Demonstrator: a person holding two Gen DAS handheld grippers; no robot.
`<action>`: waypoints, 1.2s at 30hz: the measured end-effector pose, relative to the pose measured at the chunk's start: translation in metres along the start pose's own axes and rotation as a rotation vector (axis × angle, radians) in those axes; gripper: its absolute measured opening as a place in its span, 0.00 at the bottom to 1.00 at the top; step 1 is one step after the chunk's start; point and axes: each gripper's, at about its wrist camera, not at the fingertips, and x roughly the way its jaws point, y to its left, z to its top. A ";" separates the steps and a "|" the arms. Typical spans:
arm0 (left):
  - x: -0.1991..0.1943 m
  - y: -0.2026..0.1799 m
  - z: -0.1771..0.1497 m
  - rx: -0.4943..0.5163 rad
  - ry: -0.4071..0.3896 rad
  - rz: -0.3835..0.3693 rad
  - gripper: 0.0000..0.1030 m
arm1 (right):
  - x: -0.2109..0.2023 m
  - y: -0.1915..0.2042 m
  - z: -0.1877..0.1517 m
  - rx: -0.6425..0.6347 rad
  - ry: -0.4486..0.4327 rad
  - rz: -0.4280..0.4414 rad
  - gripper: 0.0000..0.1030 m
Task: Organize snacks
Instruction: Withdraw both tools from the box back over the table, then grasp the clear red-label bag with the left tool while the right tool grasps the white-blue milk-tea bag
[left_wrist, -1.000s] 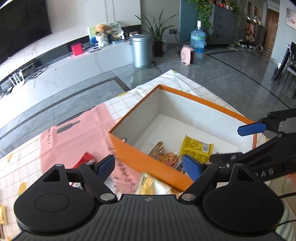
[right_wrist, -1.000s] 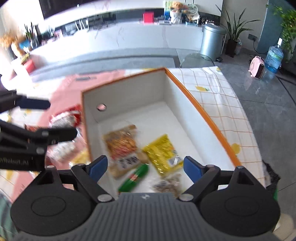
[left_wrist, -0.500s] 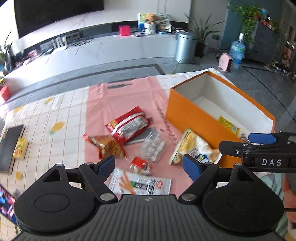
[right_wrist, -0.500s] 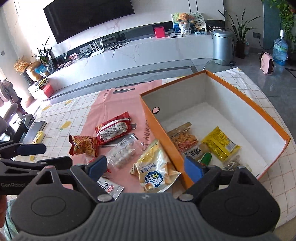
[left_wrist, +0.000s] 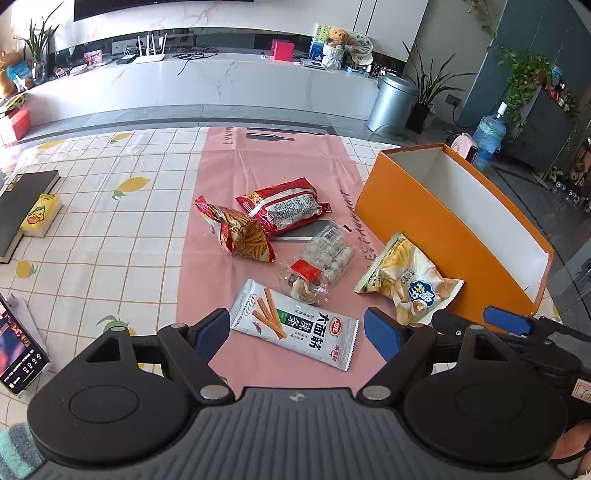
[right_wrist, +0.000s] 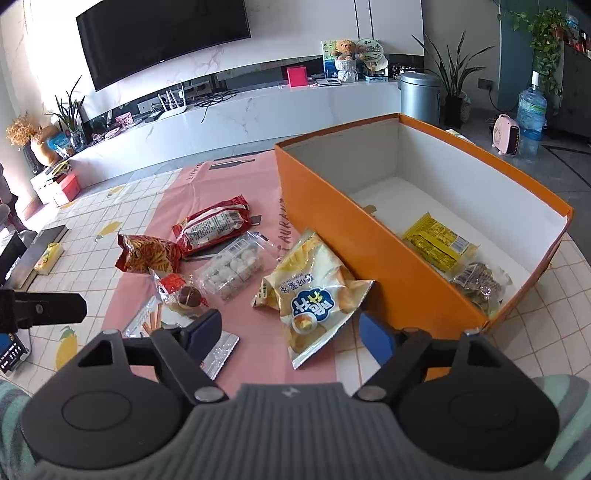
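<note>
An orange box (left_wrist: 439, 225) (right_wrist: 373, 251) stands at the right on a pink mat (left_wrist: 266, 173); inside lie a yellow packet (right_wrist: 437, 240) and a clear packet (right_wrist: 480, 284). On the mat lie several snacks: a white stick-snack packet (left_wrist: 295, 325), a yellow-white chip bag (left_wrist: 406, 280) (right_wrist: 314, 291), a clear tray of white balls (left_wrist: 327, 251) (right_wrist: 232, 269), two red bags (left_wrist: 284, 208) (left_wrist: 240, 232) and a small red-labelled packet (left_wrist: 304, 280). My left gripper (left_wrist: 297, 332) is open and empty above the white packet. My right gripper (right_wrist: 290, 332) is open and empty over the chip bag.
A checked tablecloth (left_wrist: 110, 229) covers the table. A black book (left_wrist: 18, 206) and a yellow tissue pack (left_wrist: 40, 214) lie at the far left; a phone (left_wrist: 18, 343) lies at the near left edge. The table's right edge runs just past the box.
Both grippers pulled back from over the box toward the near left. They now face the loose snacks on the mat. Both stayed open and empty.
</note>
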 end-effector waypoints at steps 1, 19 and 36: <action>0.001 0.001 -0.001 -0.002 -0.004 -0.006 0.94 | 0.002 0.000 -0.003 -0.004 0.002 -0.004 0.75; 0.055 -0.011 -0.004 0.011 0.011 -0.024 0.89 | 0.047 -0.019 -0.005 0.056 0.057 -0.024 0.66; 0.101 -0.013 0.003 -0.023 -0.049 0.017 0.89 | 0.094 -0.033 0.010 0.264 0.101 0.081 0.80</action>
